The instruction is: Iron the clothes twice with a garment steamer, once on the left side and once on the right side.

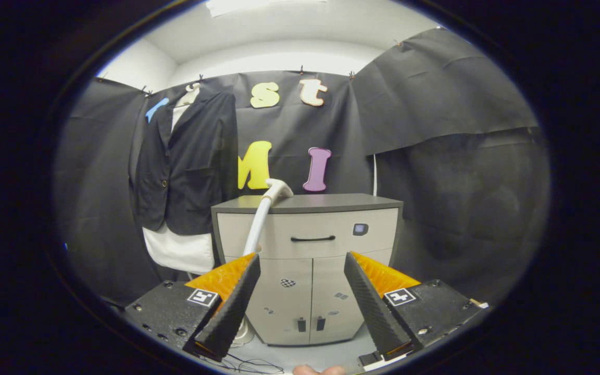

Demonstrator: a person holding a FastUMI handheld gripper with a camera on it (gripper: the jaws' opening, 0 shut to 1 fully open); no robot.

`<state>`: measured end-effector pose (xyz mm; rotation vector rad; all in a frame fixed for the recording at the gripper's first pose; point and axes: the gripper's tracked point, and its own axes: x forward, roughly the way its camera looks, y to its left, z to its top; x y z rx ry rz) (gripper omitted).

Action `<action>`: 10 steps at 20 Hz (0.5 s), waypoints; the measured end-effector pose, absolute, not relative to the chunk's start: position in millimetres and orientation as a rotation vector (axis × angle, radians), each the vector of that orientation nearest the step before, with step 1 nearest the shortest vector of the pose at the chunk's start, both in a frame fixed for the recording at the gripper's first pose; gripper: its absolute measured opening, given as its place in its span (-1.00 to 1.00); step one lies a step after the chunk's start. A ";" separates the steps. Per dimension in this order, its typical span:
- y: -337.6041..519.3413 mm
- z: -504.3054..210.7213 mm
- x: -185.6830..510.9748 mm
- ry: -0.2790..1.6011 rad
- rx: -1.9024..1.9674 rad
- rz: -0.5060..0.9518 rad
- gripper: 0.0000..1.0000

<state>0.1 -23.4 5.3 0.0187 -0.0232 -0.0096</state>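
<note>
A dark jacket [188, 166] over a white garment [180, 251] hangs on the black cloth wall, up and to the left of my fingers. The white garment steamer wand [264, 211] leans against the left front corner of a grey cabinet [308, 237], its head [278, 186] resting at the cabinet's top edge. My gripper [302, 263] stands open, with nothing between its fingers. The wand's lower part runs down just behind the left fingertip [250, 263]. The cabinet lies beyond both fingers.
The grey cabinet has a dark top [310, 202], a drawer with a black handle [312, 239] and two lower doors. Thin cables [250, 364] lie on the floor below the left finger. A fingertip of a person's hand [318, 370] shows at the bottom.
</note>
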 end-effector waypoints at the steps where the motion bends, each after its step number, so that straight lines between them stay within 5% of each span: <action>1: -25.1 4.7 1.4 -0.021 0.027 -0.016 1.00; 10: -14.1 32.5 23.9 0.038 0.041 -0.015 1.00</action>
